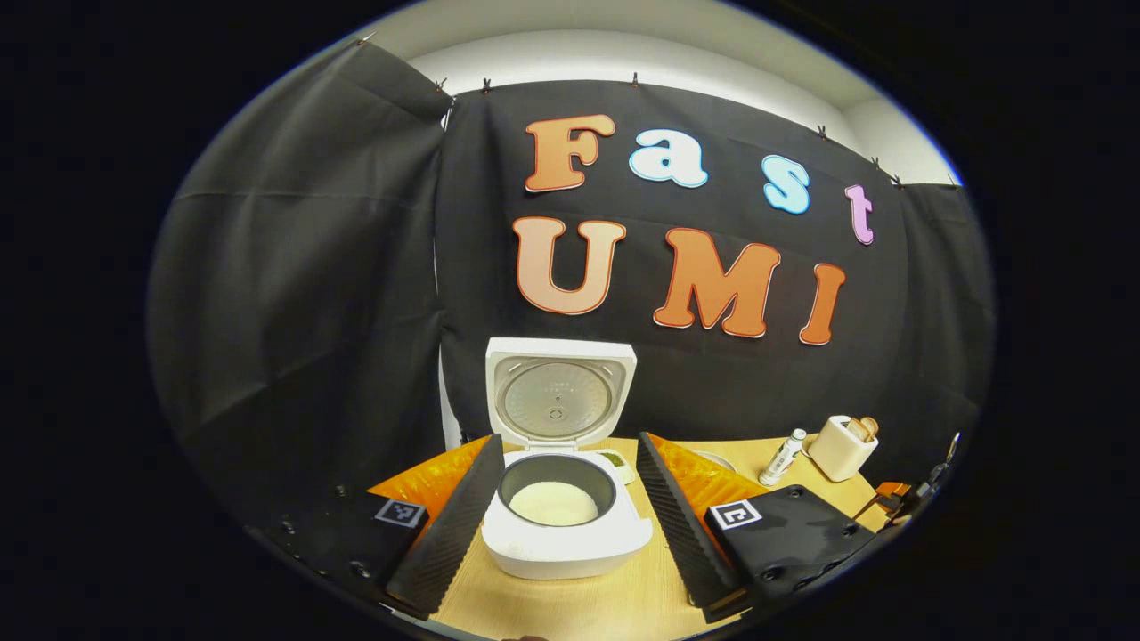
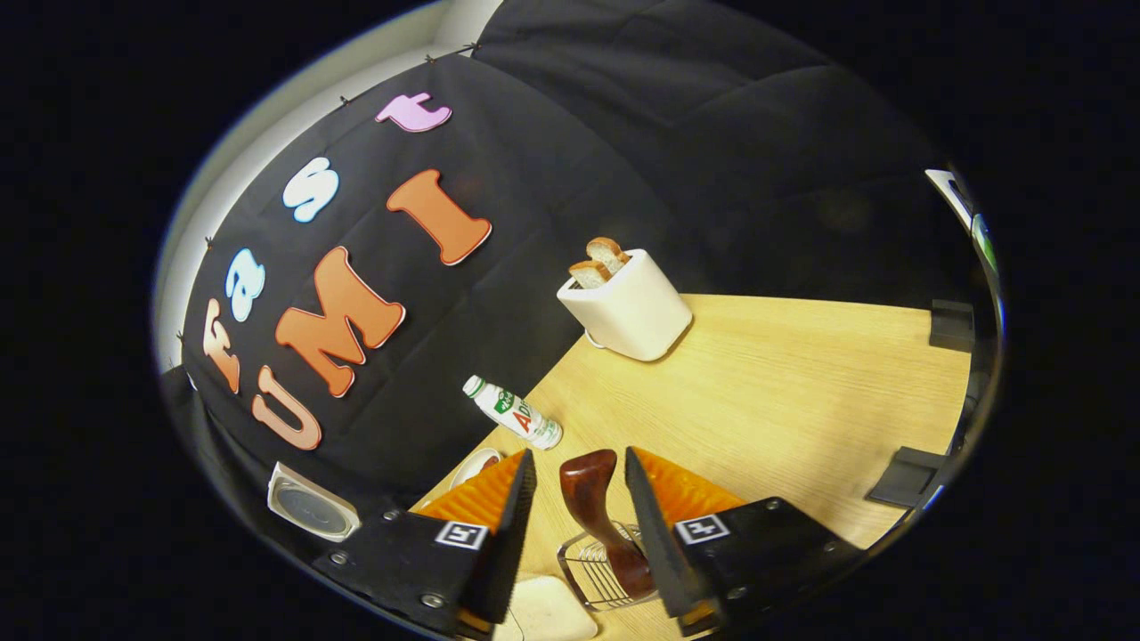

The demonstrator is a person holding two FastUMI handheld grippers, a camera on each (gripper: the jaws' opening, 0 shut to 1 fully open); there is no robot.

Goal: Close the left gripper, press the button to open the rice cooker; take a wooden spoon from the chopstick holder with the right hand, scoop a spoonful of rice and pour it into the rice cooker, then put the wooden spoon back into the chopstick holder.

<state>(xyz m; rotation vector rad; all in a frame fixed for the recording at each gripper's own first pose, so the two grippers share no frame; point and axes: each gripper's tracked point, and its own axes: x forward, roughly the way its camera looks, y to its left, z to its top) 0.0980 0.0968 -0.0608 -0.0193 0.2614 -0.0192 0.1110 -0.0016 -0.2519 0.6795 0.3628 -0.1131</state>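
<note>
Right gripper (image 2: 577,499) fingers spread around wooden spoon (image 2: 598,515) in chopstick holder (image 2: 583,565); left gripper (image 1: 565,499) open, rice cooker (image 1: 565,481) lid up.

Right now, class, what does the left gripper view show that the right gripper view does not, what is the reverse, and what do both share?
Left gripper view's own: the inner pot of the rice cooker, with white rice inside, seen between the fingers of the open left gripper.
Right gripper view's own: the wooden spoon standing in the chopstick holder, between the fingers of the open right gripper, apparently untouched.
Shared: the cooker's raised lid, the toaster with bread, the bottle and the wooden table.
</note>
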